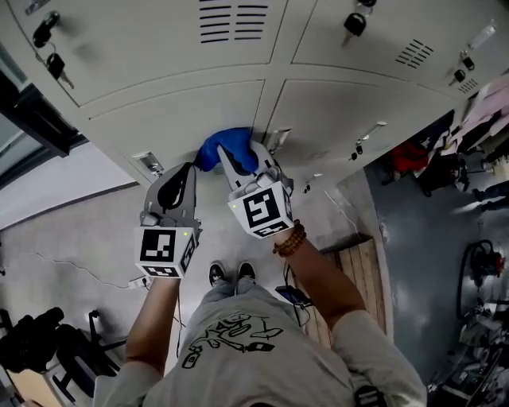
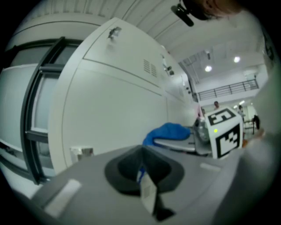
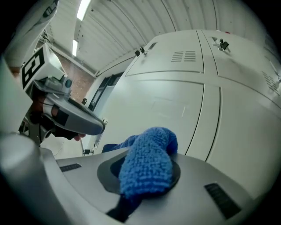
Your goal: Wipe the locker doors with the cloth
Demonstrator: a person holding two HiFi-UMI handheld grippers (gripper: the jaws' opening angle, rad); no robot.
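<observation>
Count: two tongs, one cloth, two marker cubes, and at least four pale locker doors [image 1: 183, 119] in the head view. The blue cloth [image 1: 225, 145] is bunched against the lockers, where the upright seam between two lower doors meets the doors above. The right tongs [image 1: 242, 159] are clenched on it. The right gripper view shows the fuzzy blue wad filling the jaws and spilling back over the grey body. The left tongs [image 1: 188, 168] sit just left of the cloth, tips near it but not on it. The left gripper view shows their jaws closed together, with only a thin pale sliver at the seam that I cannot identify. Marker cubes: one on the left [image 1: 165, 250] and one on the right [image 1: 262, 208], both below the cloth. The head view alone shows the following: keys [image 1: 354, 24] dangling at several locks above the cloth, two shoes [image 1: 231, 274] on the grey floor [image 1: 87, 238] below it, a beaded bracelet [image 1: 290, 238] on the right wrist, and a wooden pallet [image 1: 358, 270] to the lower right. The left gripper view alone shows a dark window frame [image 2: 33, 105] left of the cloth, and a lit hall with a railing [image 2: 228, 88] behind it. The right gripper view alone shows ceiling strip lights [image 3: 81, 9] and the left tongs seen from the side, up and left of the cloth.
</observation>
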